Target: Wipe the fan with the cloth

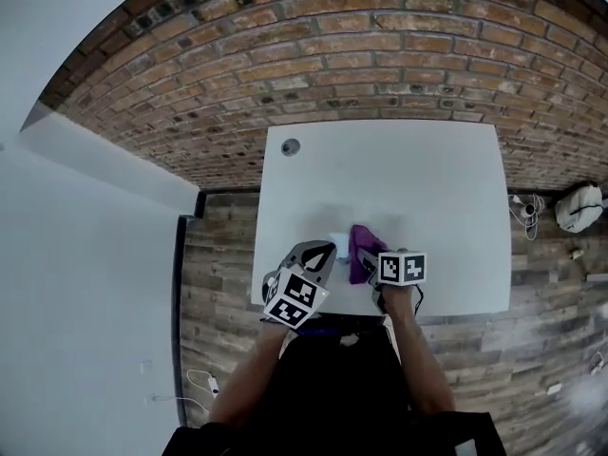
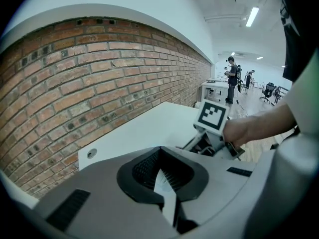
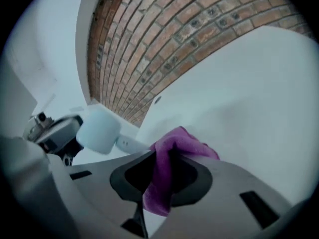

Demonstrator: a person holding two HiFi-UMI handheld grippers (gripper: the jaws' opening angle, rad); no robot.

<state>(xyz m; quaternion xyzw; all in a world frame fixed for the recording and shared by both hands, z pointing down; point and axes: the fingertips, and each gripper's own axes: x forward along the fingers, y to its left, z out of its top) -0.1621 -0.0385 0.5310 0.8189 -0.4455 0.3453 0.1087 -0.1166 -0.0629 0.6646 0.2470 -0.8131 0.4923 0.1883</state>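
Table (image 1: 427, 188): white rectangular top, one long edge against the brick wall (image 1: 380, 46).
Grommet (image 1: 291, 147): round and grey, set into the top at the left corner nearest the brick wall.
Floor (image 1: 223, 255): grey-brown wood planks, running from the foot of the brick wall and under the table.
Cables (image 1: 524, 207): on the floor off the table's right end, near the brick wall.
Cloth (image 1: 361, 252): purple, over the table's side farthest from the brick wall; whether it touches the top cannot be told.

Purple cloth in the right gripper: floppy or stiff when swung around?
Probably floppy: the cloth bunches and droops past the shut jaws of the right gripper. Likely light, since a small pinch carries it. Fuzzy-looking surface, so slipping seems unlikely.
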